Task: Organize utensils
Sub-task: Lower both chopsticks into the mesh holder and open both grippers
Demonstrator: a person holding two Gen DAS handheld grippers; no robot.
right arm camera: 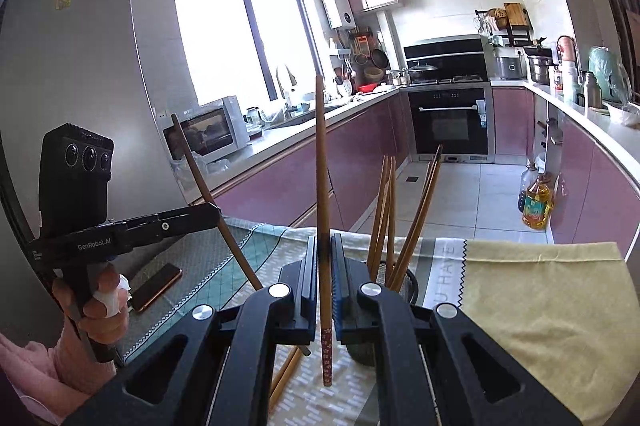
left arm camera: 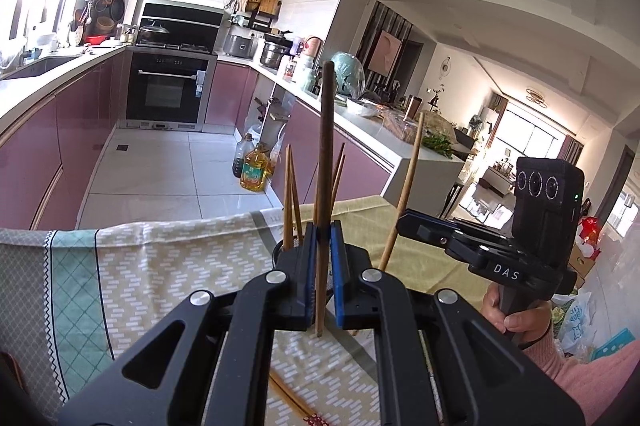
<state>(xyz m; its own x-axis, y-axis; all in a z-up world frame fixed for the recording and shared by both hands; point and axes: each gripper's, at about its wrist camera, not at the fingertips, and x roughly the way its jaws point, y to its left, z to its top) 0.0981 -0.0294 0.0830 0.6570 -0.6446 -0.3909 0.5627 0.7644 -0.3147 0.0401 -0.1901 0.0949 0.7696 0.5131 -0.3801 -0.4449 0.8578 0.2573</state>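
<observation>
My left gripper is shut on a dark brown chopstick held upright above the table. It also shows in the right wrist view, gripping that chopstick at a slant. My right gripper is shut on a chopstick with a red patterned end, held upright. It also shows in the left wrist view holding its chopstick. A dark utensil holder on the table holds several wooden chopsticks; it sits just behind both grippers.
Patterned cloths cover the table, with a yellow cloth on the right. Loose chopsticks lie on the cloth below the grippers. A phone lies at the left. Kitchen counters and an oil bottle stand beyond the table edge.
</observation>
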